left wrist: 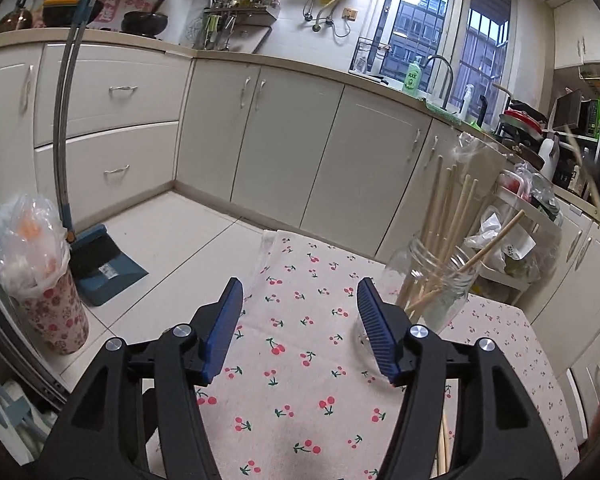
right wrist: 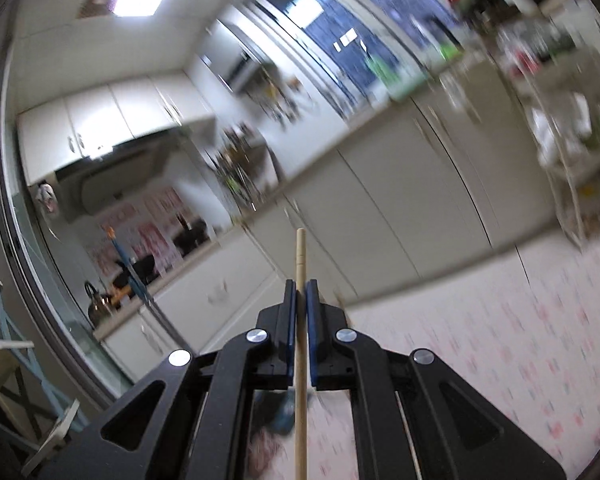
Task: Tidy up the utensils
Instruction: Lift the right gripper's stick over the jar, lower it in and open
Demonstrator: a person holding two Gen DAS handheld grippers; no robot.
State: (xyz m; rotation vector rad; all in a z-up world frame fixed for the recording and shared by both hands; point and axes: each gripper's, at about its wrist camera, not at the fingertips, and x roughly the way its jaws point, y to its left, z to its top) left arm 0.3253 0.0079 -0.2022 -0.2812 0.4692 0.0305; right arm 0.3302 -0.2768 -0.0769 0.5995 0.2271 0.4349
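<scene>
In the left wrist view my left gripper [left wrist: 300, 286] is open and empty above the cherry-print tablecloth [left wrist: 300, 380]. A clear glass jar [left wrist: 440, 280] with several wooden chopsticks [left wrist: 456, 216] standing in it sits just right of the right finger. More chopsticks [left wrist: 444, 448] lie on the cloth at the lower right. In the right wrist view my right gripper [right wrist: 300, 284] is shut on a single wooden chopstick [right wrist: 300, 256], held upright, raised and tilted; the view is blurred. A blurred stick [left wrist: 596, 200] shows at the left view's far right edge.
A floral bin with a plastic bag [left wrist: 44, 280] and a blue dustpan with broom [left wrist: 100, 268] stand on the floor at left. White cabinets [left wrist: 284, 140] run behind the table. A white rack [left wrist: 520, 240] with bags stands beyond the jar.
</scene>
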